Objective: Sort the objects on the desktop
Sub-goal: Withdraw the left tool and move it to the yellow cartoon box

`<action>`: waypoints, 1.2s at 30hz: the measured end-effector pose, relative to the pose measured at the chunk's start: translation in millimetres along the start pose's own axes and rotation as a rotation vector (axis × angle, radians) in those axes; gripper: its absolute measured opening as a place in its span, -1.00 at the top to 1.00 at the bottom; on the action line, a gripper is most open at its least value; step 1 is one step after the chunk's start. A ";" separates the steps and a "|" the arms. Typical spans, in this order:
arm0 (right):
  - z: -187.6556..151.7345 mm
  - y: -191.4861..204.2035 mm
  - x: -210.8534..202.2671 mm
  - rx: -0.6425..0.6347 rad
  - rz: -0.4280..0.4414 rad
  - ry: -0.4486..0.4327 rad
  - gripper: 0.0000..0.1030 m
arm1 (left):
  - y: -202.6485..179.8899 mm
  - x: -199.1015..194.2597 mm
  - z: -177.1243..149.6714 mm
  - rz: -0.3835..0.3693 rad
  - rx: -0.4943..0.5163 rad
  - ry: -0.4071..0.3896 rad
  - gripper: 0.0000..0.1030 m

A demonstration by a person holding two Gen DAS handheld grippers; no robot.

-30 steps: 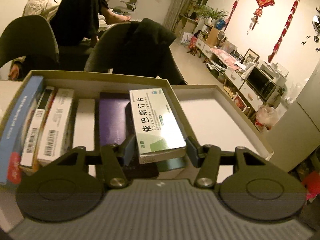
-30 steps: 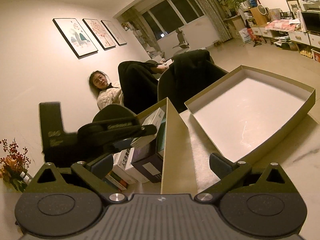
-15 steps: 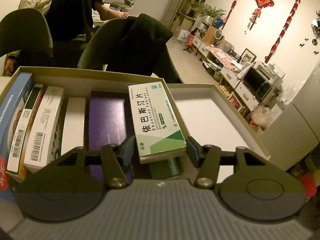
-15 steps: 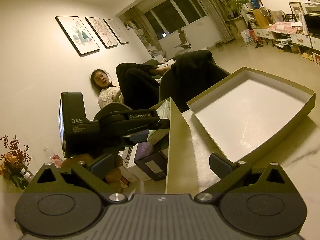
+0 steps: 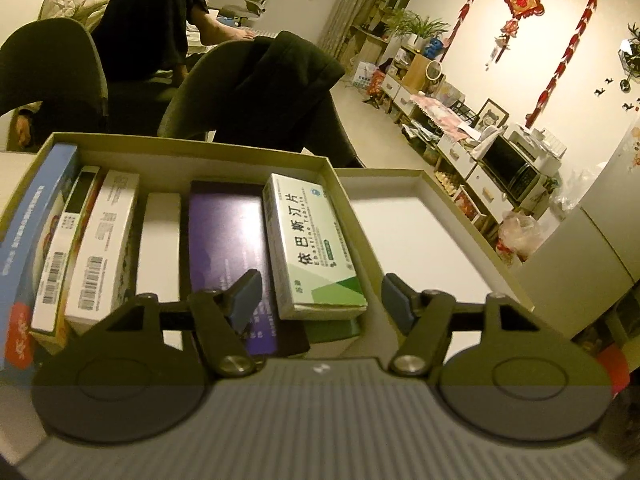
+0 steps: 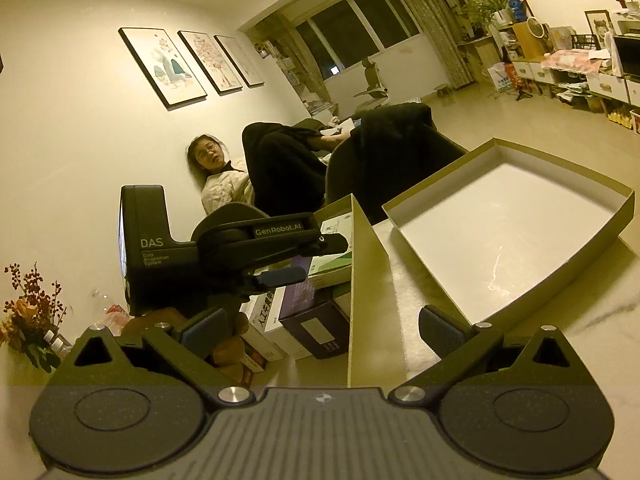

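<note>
Warm-lit living room, pale desk (image 6: 592, 320) with two shallow cardboard trays side by side. The left tongs (image 5: 318, 294) are opening, pads clear of the white-and-green medicine box (image 5: 312, 246), which lies on other boxes in the filled tray (image 5: 192, 150), long axis running straight away between the jaws. The right tongs (image 6: 320, 328) sit open and empty, straddling that tray's wall, beside the empty tray (image 6: 626, 204). The left is clearly nearer.
</note>
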State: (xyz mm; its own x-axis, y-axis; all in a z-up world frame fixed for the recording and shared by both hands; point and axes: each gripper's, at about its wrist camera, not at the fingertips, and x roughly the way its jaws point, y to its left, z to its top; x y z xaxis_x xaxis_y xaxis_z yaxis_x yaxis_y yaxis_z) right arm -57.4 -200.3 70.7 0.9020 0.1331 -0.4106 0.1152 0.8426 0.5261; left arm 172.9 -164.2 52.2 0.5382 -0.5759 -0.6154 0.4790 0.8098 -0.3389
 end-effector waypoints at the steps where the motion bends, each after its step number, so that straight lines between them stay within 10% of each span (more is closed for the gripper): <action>1: -0.2 0.8 -0.3 -0.002 0.002 0.001 -0.99 | 0.9 -1.5 -0.2 0.004 0.001 0.001 -0.33; 36: -12.6 46.0 15.6 -0.088 0.088 0.055 -0.99 | 110.7 -110.9 -2.2 0.216 -0.117 -0.123 -0.90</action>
State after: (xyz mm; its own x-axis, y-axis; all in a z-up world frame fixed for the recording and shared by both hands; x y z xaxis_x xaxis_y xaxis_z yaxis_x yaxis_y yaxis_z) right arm -43.3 -152.9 79.2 0.8826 0.2348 -0.4074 -0.0022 0.8685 0.4957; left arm 164.8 -10.5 81.3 0.7031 -0.3917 -0.5934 0.2644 0.9188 -0.2932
